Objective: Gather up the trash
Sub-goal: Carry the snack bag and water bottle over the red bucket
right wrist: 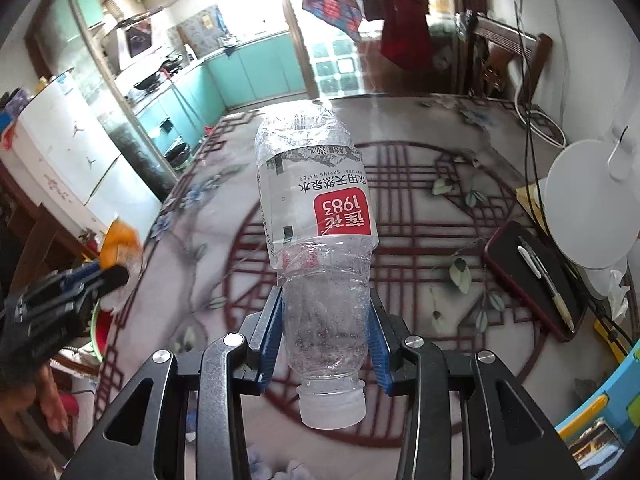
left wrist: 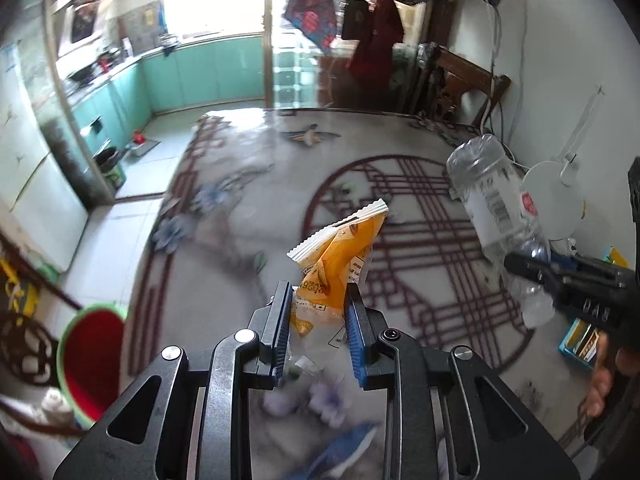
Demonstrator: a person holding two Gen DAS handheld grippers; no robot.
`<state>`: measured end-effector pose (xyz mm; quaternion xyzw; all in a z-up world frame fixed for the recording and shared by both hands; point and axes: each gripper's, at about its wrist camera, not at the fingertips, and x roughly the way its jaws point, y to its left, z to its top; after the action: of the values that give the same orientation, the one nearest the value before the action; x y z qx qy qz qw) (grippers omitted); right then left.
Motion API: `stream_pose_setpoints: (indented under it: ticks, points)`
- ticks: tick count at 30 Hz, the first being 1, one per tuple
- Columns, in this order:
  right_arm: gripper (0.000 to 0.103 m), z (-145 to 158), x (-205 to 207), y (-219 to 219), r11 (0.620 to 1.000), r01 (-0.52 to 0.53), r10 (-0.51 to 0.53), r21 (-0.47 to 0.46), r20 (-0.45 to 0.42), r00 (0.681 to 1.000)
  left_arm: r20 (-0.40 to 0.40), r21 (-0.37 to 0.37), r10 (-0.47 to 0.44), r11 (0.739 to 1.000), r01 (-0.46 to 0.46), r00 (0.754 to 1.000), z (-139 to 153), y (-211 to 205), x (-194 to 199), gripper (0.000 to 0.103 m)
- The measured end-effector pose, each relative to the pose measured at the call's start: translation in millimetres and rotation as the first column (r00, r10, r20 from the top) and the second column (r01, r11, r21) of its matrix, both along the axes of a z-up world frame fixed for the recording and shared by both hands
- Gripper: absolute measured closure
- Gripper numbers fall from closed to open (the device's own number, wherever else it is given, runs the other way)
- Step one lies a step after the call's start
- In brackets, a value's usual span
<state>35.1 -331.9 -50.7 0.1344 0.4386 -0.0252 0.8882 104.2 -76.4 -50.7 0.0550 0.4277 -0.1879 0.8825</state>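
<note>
Trash aloft over the patterned table: left gripper point(left wrist: 318, 300) pinches a limp, feather-light orange-and-white plastic snack wrapper point(left wrist: 340, 256) low, while at three o'clock right gripper point(right wrist: 326, 312) clamps a crushable, slippery clear empty water bottle point(right wrist: 320, 216) near its neck.

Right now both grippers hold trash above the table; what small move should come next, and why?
Probably swing the left gripper leftward toward the red bin and release there. It is shut on the orange wrapper, and the bin sits open just off the table's left edge, nearer to it than to the right gripper, shut on the bottle.
</note>
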Motion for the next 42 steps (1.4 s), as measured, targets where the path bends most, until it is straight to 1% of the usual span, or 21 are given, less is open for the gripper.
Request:
stream_pose_setpoints:
  ticks: [4, 9, 14, 24, 35, 42]
  points:
    - [0.066, 6, -2, 26, 0.999, -0.043, 0.043, -0.016, 0.007, 0.999, -0.055, -0.010, 0.104, 0.994, -0.105, 0.993, -12, 38, -9, 0.078]
    - [0.066, 9, 0, 65, 0.991, -0.128, 0.128, -0.041, 0.007, 0.992, -0.041, -0.001, 0.170, 0.985, -0.170, 0.985, -13, 69, -21, 0.078]
    - [0.066, 11, 5, 103, 0.978, -0.199, 0.200, -0.056, 0.012, 0.980, -0.030, -0.016, 0.223, 0.974, -0.224, 0.974, -12, 97, -27, 0.078]
    - [0.066, 17, 13, 174, 0.955, -0.287, 0.289, -0.081, 0.016, 0.957, -0.018, -0.044, 0.292, 0.955, -0.293, 0.956, -13, 153, -26, 0.078]
    - [0.066, 11, 26, 248, 0.941, -0.325, 0.326, -0.097, -0.012, 0.945, -0.048, -0.058, 0.342, 0.937, -0.344, 0.939, -25, 228, -19, 0.078]
    - [0.066, 4, 34, 304, 0.932, -0.349, 0.347, -0.096, -0.033, 0.937, -0.068, -0.052, 0.351, 0.933, -0.355, 0.934, -33, 270, -9, 0.078]
